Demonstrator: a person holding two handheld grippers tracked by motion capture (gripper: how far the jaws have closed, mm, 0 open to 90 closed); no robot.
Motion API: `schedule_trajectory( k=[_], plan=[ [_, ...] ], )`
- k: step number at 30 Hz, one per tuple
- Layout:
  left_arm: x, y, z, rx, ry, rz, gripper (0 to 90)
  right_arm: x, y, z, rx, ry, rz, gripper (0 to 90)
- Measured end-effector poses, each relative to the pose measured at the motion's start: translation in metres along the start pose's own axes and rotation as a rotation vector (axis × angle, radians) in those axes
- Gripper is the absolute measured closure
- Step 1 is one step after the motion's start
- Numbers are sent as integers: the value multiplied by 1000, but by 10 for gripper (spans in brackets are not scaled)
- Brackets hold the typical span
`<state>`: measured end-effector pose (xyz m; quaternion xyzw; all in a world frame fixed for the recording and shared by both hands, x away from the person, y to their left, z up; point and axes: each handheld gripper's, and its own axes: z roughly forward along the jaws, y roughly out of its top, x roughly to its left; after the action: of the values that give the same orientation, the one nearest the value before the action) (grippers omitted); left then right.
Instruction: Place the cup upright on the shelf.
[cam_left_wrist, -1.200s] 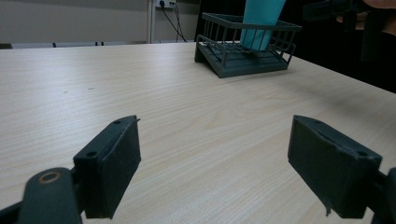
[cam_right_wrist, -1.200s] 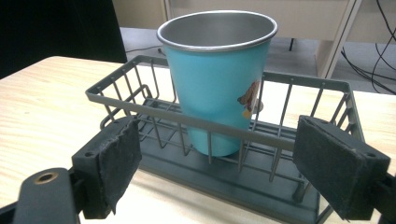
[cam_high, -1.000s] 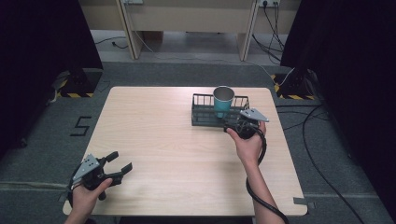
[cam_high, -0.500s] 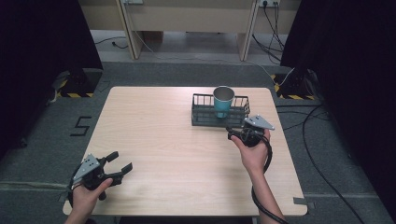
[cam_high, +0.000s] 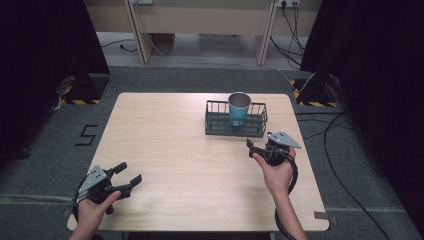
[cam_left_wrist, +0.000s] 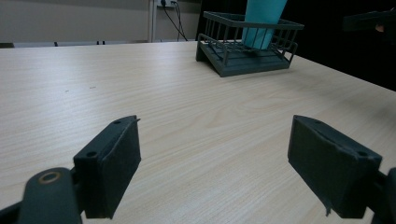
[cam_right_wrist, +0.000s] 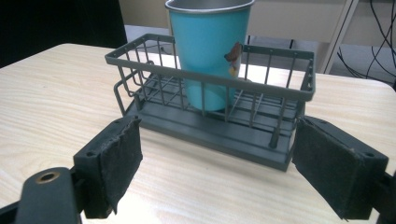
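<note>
Cup (cam_high: 239, 108) stands upright in the rack (cam_high: 235, 129), mid-length, rim well above the rack's top wire. Rack sits on the table (cam_high: 190, 150), toward the far edge, right of centre.

Right gripper (cam_high: 260, 148) is just in front of the rack's near right corner, jaws spread wide with nothing between them. In the right gripper view the pads (cam_right_wrist: 119, 165) frame the rack's front face, cup (cam_right_wrist: 210, 51) dead ahead behind the bars.

Left gripper (cam_high: 126, 175) is well away from the rack, at the near left corner of the table, jaws also apart and empty. The left gripper view shows bare tabletop between its pads (cam_left_wrist: 116, 158), rack (cam_left_wrist: 247, 46) far off.

Handling, my read:
- Cup looks like thin metal with a teal coat: light, stiff, smooth, probably slippery. Tapered, so a side pinch could slide up. Better to take the rim or upper wall, which is clear of the wire.
- Rack is rigid wire on a tray base, likely light enough to skid if pushed. Grab the top rail.

Room: wide open tabletop left and in front of the rack. Tight only behind it and to its right, near the table edges.
</note>
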<state>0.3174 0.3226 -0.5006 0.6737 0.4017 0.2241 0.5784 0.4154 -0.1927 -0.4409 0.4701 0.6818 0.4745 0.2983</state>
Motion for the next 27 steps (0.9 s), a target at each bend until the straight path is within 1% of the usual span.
schedule_trajectory(
  k=[4, 21, 27],
  plan=[
    [0, 0, 0, 0, 1, 0, 165, -2, -6, -8, 1, -5, 5, 167],
    [0, 0, 0, 0, 4, 3, 165, -11, -40, -40, 10, -34, 25, 165],
    [0, 0, 0, 1, 4, 3, 165, -17, -52, -53, 10, -53, 29, 164]
  ],
)
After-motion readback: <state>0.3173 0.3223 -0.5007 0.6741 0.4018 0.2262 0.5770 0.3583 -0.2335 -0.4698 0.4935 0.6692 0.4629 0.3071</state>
